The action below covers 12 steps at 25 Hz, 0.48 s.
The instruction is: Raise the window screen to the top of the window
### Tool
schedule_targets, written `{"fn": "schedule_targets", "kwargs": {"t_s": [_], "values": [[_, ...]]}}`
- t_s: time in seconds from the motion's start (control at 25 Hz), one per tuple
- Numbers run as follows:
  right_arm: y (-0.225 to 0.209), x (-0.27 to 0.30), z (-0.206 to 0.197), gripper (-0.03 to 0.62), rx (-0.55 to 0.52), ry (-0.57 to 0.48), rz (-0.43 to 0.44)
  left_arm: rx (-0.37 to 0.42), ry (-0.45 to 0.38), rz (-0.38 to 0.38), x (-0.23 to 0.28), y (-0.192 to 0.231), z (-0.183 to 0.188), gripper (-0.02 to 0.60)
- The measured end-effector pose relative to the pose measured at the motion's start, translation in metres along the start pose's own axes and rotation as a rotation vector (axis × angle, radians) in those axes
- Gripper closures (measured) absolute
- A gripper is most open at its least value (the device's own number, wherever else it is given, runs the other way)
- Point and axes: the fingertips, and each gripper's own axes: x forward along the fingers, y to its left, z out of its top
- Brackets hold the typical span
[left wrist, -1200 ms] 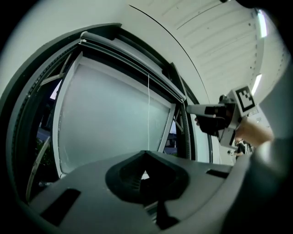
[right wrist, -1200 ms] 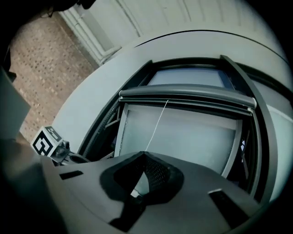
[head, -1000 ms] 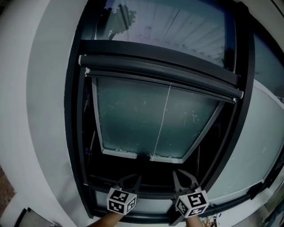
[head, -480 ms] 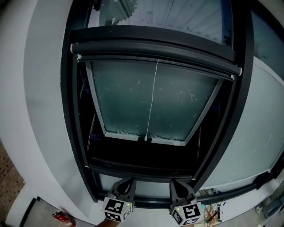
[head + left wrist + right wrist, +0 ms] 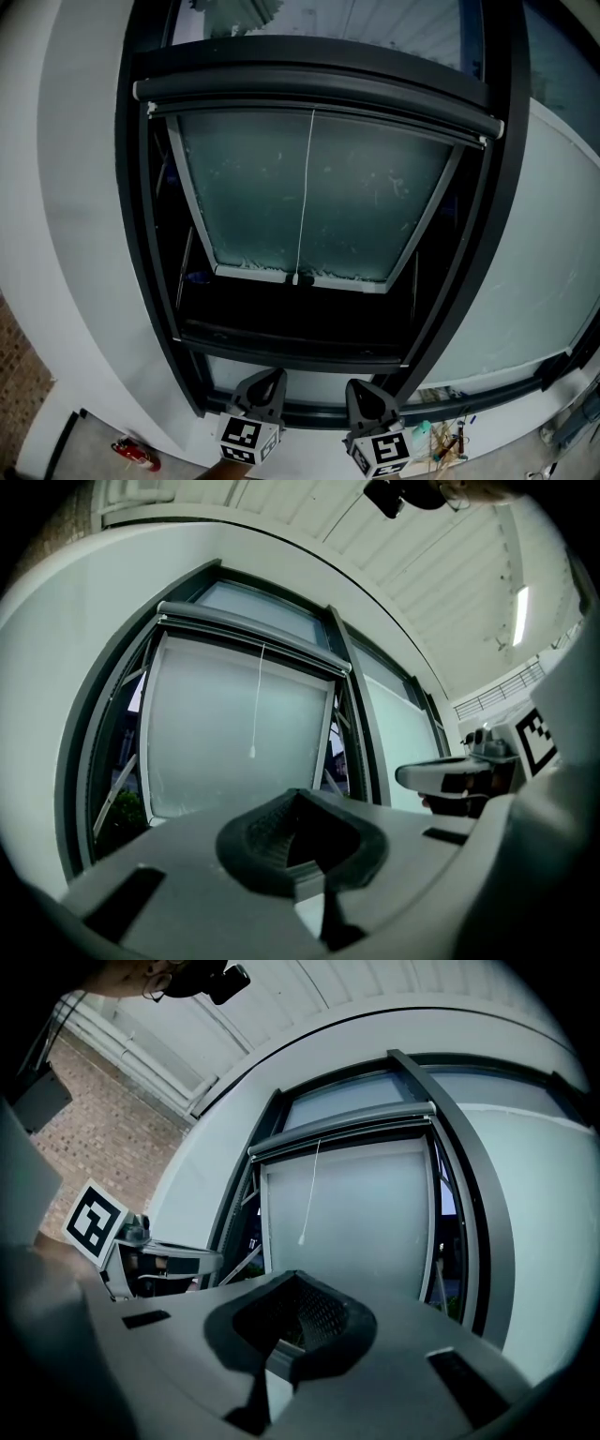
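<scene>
OK, I held the left gripper (image 5: pixel 266 382) and right gripper (image 5: pixel 364 394) low, side by side, both pointing roughly level at the window (image 5: pixel 132 234) and touching nothing. Jaws on both were together and empty. The screen (image 5: pixel 239 192) hung from its roller (image 5: pixel 309 90) over most of the opening, with a dark gap under its bottom bar (image 5: pixel 251 273) and the cord (image 5: pixel 306 187) at centre.

dark gap under window screen (image 5: pixel 244 187), black frame (image 5: pixel 131 216) either side
</scene>
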Motion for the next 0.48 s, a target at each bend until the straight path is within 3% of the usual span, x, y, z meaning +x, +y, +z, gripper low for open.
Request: {"fn": "schedule_targets", "kwargs": {"t_s": [0.48], "values": [[-0.010,-0.001,-0.003,0.586,0.008,0.023,-0.052,0.011,0.000,-0.017,0.006,0.004,0.005,0.581]]}}
